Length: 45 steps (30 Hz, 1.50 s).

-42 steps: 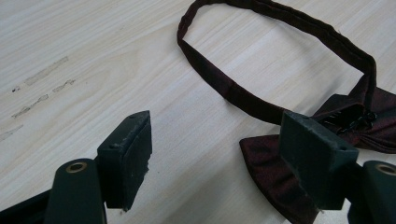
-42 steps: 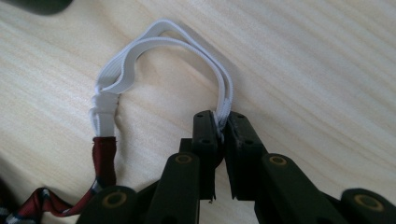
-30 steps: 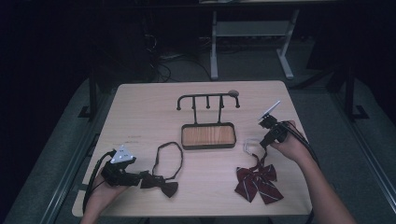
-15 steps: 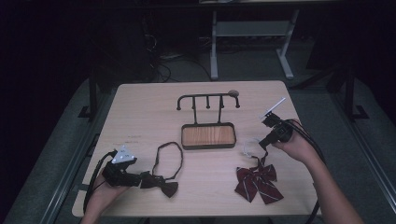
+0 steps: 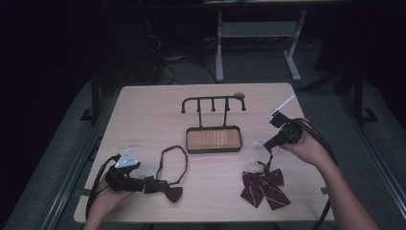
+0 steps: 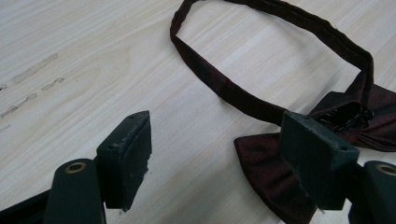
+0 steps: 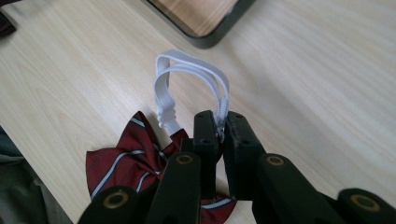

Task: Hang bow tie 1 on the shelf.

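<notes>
The small stand's wooden tray point(image 5: 213, 139) at mid-table holds nothing, and its row of pegs carries nothing, as far as the dim light lets me see. The right gripper point(image 7: 221, 132) is clamped on the white elastic loop point(image 7: 187, 74) of the striped bow tie point(image 5: 263, 187), the loop standing up, the bow trailing on the table toward the person. The left gripper point(image 6: 215, 158), jaws apart, straddles one wing of the dark bow tie point(image 6: 266, 172) near the table's front left; its strap loops away. No writing is readable.

Bare table point(image 5: 143, 115) left of the hook stand point(image 5: 213, 125), midway between both bow ties.
</notes>
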Motion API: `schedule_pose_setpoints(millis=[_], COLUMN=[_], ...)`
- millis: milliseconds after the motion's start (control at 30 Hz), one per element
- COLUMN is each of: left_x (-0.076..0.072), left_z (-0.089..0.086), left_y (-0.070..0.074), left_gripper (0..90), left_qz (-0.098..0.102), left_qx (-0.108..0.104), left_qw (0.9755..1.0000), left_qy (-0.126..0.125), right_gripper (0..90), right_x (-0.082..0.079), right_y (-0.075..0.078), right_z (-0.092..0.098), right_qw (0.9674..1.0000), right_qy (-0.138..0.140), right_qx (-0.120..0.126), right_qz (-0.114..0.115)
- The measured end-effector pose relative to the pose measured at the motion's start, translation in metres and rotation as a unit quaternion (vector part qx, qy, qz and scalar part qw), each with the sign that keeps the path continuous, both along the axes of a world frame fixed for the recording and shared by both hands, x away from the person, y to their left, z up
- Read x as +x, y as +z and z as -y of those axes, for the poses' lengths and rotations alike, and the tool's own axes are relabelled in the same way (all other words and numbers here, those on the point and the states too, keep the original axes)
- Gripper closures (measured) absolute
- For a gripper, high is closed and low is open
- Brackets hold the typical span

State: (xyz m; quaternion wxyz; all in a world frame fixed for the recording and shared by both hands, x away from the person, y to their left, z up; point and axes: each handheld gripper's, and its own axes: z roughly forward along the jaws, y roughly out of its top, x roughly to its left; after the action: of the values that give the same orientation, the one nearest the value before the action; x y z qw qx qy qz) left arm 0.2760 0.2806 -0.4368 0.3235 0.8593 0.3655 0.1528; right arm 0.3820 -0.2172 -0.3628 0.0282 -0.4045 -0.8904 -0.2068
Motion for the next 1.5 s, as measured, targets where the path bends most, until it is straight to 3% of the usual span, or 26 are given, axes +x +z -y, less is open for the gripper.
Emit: schedule_pose_setpoints(millis=[167, 633, 1500], left_x=[0.000, 0.000, 0.000], left_z=[0.001, 0.001, 0.002], left_y=[-0.001, -0.001, 0.000], left_gripper=[26.2, 26.2, 26.1], left_qz=[-0.003, -0.002, -0.002], left_qx=[0.001, 0.000, -0.002], left_qw=[1.0000, 1.0000, 1.0000], left_qy=[-0.002, -0.001, -0.001], right_gripper=[83.6, 83.6, 83.7], right_x=[-0.006, -0.012, -0.003], right_y=[0.011, 0.039, 0.083], right_z=[-0.003, -0.009, -0.027], right_qw=[0.9998, 0.9988, 0.9968], right_qy=[0.018, 0.032, 0.042], right_qx=[-0.001, -0.002, -0.002], right_qz=[0.011, 0.037, 0.068])
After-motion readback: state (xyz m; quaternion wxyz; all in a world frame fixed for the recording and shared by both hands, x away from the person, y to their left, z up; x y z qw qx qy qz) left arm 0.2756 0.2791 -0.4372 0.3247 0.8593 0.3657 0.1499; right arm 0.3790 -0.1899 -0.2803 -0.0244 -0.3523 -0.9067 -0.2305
